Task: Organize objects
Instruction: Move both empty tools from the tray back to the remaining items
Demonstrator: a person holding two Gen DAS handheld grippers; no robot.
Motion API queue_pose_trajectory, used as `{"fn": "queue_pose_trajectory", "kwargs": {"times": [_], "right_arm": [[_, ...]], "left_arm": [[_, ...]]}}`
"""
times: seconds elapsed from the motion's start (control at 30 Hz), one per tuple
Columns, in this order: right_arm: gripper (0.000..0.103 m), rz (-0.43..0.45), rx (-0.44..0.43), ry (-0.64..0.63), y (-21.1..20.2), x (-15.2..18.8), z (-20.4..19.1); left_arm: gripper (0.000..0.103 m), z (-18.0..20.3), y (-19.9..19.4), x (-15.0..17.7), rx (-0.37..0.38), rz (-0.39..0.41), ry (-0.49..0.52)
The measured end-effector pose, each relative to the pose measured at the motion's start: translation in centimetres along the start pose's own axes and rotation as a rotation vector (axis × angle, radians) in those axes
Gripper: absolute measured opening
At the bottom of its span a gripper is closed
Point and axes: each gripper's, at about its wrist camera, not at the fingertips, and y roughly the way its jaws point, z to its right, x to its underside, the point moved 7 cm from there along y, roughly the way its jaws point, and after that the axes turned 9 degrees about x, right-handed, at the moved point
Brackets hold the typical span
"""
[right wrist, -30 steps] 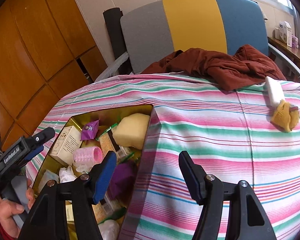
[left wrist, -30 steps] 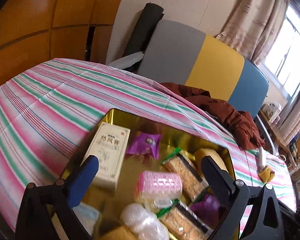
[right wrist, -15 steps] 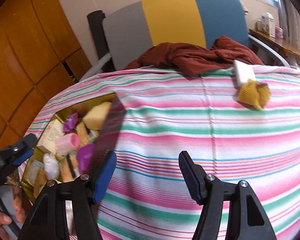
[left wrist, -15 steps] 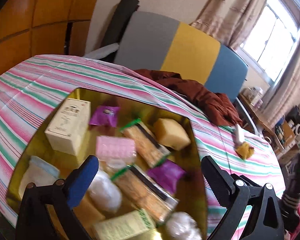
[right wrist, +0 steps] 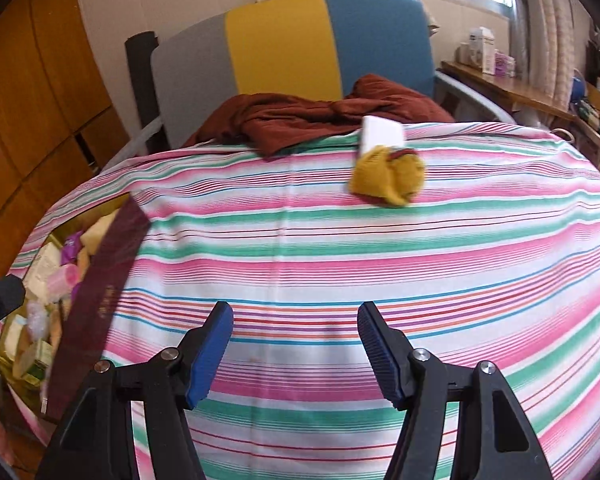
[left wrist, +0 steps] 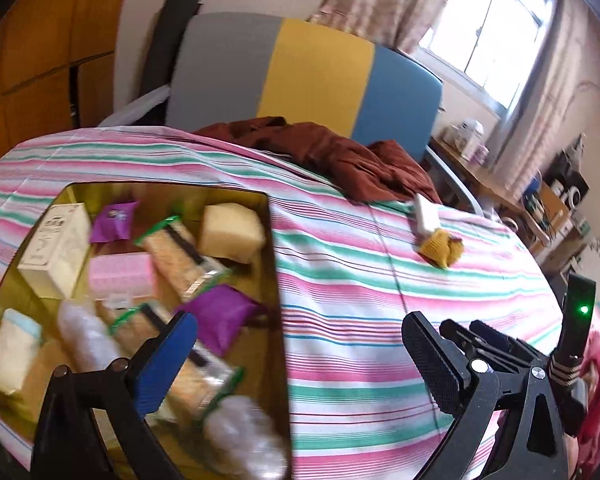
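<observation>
A: Grippers?
B: My left gripper [left wrist: 300,364] is spread wide, empty, over the gold tin's [left wrist: 274,256] right wall. My right gripper [right wrist: 296,348] is released too, above the striped cloth [right wrist: 340,248].
A: Targets?
B: Yellow sock [right wrist: 388,178] touching the white box [right wrist: 382,134], far side, well apart from the tin.

A glossy gold metal tin [left wrist: 274,264] sits on matt striped cloth [left wrist: 380,312] beside a knitted mustard sock [right wrist: 388,178].

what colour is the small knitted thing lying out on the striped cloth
Mustard yellow knitted thing, with a touch of dark red; the right wrist view shows it best.
</observation>
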Motion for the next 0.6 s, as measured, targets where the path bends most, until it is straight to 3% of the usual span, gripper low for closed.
{"fn": "queue_pose_trajectory", "kwargs": {"times": [0.37,0.6], "right_arm": [[0.065,0.062,0.124,0.026,1.0,-1.3,7.3],[0.065,0.144,0.300,0.034,1.6,-2.0,12.4]], "left_arm": [[0.103,6.9,5.1,0.4,0.017,-0.084,0.117],[0.103,11.4,10.3,-0.1,0.035,-0.119,0.195]]}}
